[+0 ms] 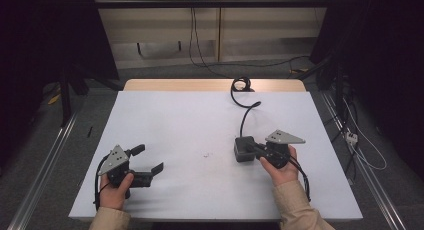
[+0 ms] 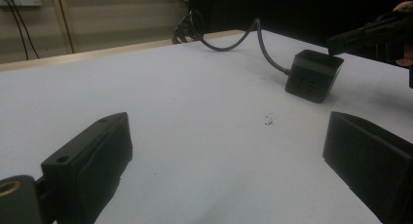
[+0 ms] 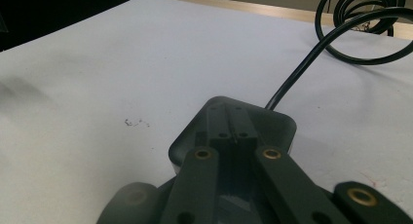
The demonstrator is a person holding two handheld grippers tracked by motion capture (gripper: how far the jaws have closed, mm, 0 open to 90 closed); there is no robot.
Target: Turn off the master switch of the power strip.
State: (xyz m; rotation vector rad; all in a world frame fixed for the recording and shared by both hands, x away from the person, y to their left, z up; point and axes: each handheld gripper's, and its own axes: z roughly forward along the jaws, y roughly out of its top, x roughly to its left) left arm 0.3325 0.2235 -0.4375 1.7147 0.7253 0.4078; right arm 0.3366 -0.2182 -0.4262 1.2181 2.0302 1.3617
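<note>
A black box-shaped power adapter rests on the white table, right of the middle. Its black cable curls away to a coil at the far edge. My right gripper is shut, and its joined tips lie on top of the adapter, with nothing held between the jaws. In the left gripper view those tips touch the adapter's upper edge. My left gripper stands open near the front left, low over the bare surface, with nothing between its jaws.
A small dark speck lies on the table between the two grippers. The cable coil sits on the wooden strip at the far edge. Loose cables trail over the floor to the right of the table.
</note>
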